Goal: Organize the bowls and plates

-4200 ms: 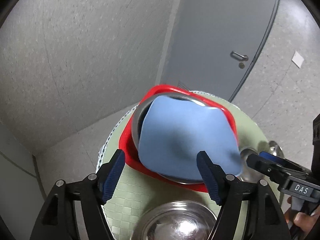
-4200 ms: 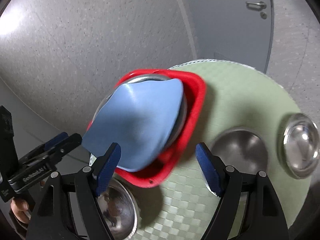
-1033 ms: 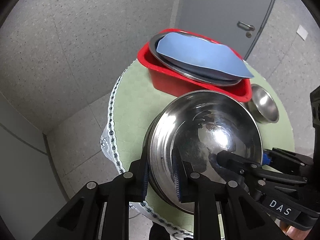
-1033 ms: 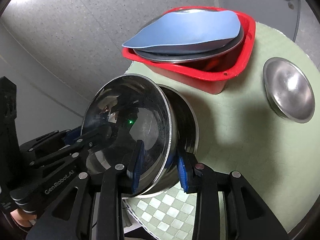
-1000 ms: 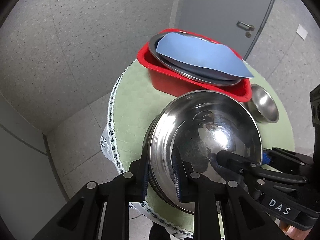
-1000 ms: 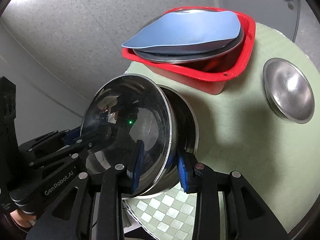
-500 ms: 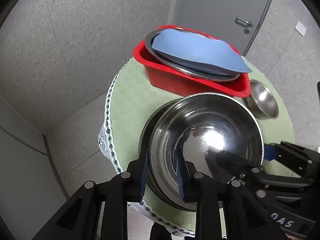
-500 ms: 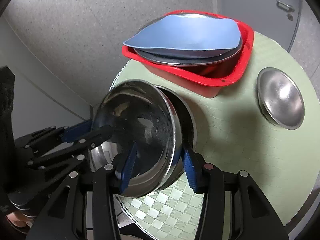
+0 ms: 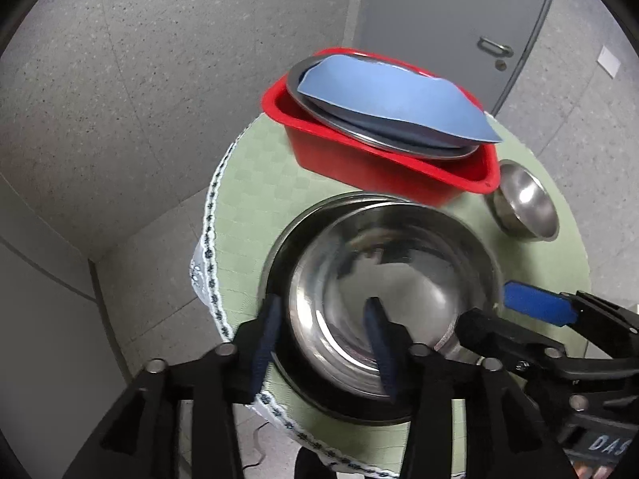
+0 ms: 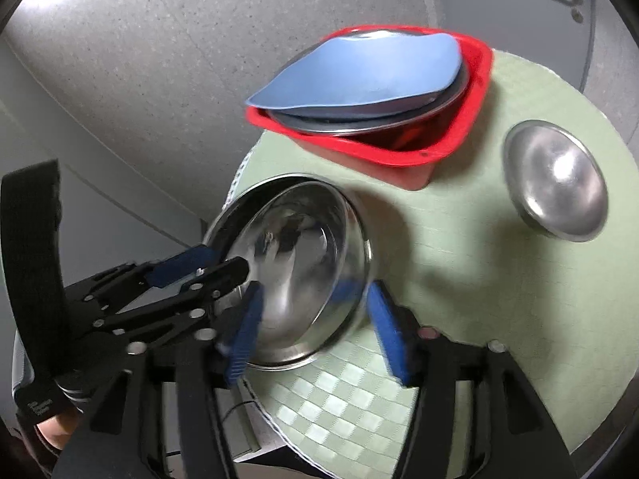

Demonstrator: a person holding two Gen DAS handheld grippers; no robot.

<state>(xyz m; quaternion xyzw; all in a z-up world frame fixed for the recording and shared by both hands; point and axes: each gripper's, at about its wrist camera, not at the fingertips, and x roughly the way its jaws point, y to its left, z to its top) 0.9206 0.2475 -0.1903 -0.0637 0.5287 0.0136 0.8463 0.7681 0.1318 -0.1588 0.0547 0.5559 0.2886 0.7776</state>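
A large steel bowl [image 9: 399, 275] sits nested inside another steel bowl [image 9: 279, 255] on the round green table [image 9: 247, 203]. My left gripper [image 9: 321, 335] is open, its fingers straddling the near rim of the nested bowl. My right gripper [image 10: 315, 323] is open too, its fingers either side of the same bowl's [image 10: 295, 263] rim; it shows in the left wrist view [image 9: 507, 315]. A red basin [image 9: 359, 159] at the back holds a steel plate and a blue plate [image 9: 391, 99]. A small steel bowl [image 9: 523, 207] sits to the right.
The table's near edge with its lace trim [image 9: 207, 239] is just below the stacked bowls. A grey door [image 9: 459, 20] stands behind the table. The small bowl [image 10: 555, 195] is at the right in the right wrist view, beside the basin [image 10: 399, 151].
Both grippers held the top bowl by its rim a second ago; it has come down into the lower bowl and both pairs of fingers have opened and let go.
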